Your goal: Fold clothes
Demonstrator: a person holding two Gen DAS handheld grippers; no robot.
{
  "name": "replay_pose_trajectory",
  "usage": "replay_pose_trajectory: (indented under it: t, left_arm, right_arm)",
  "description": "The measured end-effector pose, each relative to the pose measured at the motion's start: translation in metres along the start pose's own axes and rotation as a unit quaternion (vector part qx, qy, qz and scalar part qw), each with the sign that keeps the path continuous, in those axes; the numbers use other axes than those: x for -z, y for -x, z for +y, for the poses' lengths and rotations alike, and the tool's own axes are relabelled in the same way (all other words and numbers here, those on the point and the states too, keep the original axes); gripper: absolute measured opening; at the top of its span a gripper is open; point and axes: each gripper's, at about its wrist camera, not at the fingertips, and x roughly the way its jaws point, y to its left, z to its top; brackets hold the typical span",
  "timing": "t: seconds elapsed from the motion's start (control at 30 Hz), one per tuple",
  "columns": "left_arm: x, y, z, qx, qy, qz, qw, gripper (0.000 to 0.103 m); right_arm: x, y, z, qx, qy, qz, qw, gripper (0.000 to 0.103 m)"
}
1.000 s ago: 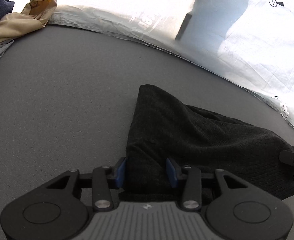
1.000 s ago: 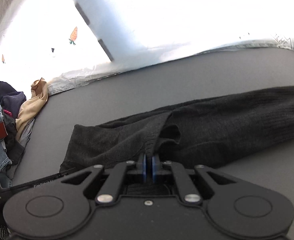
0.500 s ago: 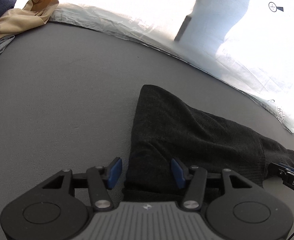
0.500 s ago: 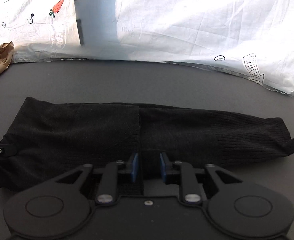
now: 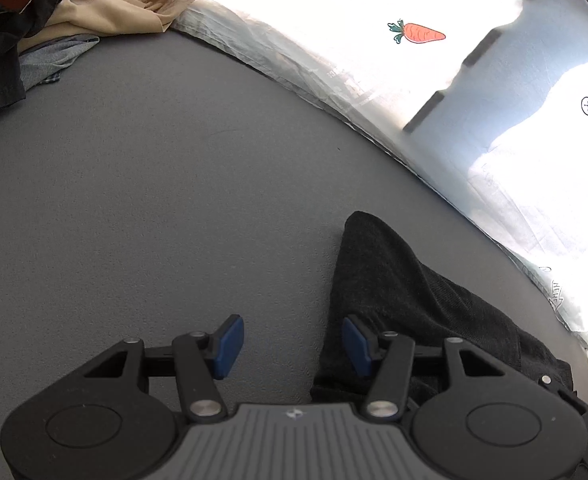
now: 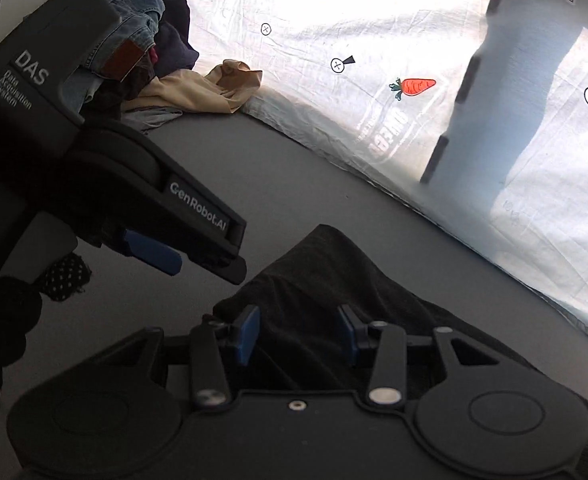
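Observation:
A folded black knit garment (image 5: 414, 300) lies flat on the grey table (image 5: 153, 200); it also shows in the right wrist view (image 6: 334, 280). My left gripper (image 5: 291, 344) is open and empty over the garment's left edge, its right pad above the cloth. In the right wrist view the left gripper (image 6: 165, 256) sits at the left, just beyond the garment's end. My right gripper (image 6: 300, 332) is open and empty, its jaws spread just above the garment.
A pile of unfolded clothes (image 5: 33, 20) with a tan piece (image 6: 189, 92) and jeans (image 6: 133, 20) lies at the table's far left. A white printed sheet (image 5: 454, 60) with carrot marks runs along the far edge of the table.
Both grippers have let go of the black garment and opened wider. The left one has shifted left off the cloth. The right one has swung left and now faces the clothes pile.

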Motion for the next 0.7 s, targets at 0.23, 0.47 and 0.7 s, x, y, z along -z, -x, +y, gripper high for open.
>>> replay_pose_trajectory:
  t: [0.23,0.47,0.7]
  left_arm:
    - [-0.009,0.010,0.034,-0.010,0.055,-0.013,0.9983,0.056]
    - [-0.008,0.009,0.036,-0.003,0.054,-0.006,0.9985,0.056]
    - [-0.008,0.007,0.031,0.003,0.047,-0.002,0.9989,0.056]
  right_arm:
    - [0.002,-0.019,0.045,0.002,0.033,0.014,0.999,0.052]
    - [0.008,-0.037,0.045,0.026,0.011,0.039,0.999,0.063]
    - [0.009,-0.034,0.024,0.003,-0.045,0.045,0.998,0.027]
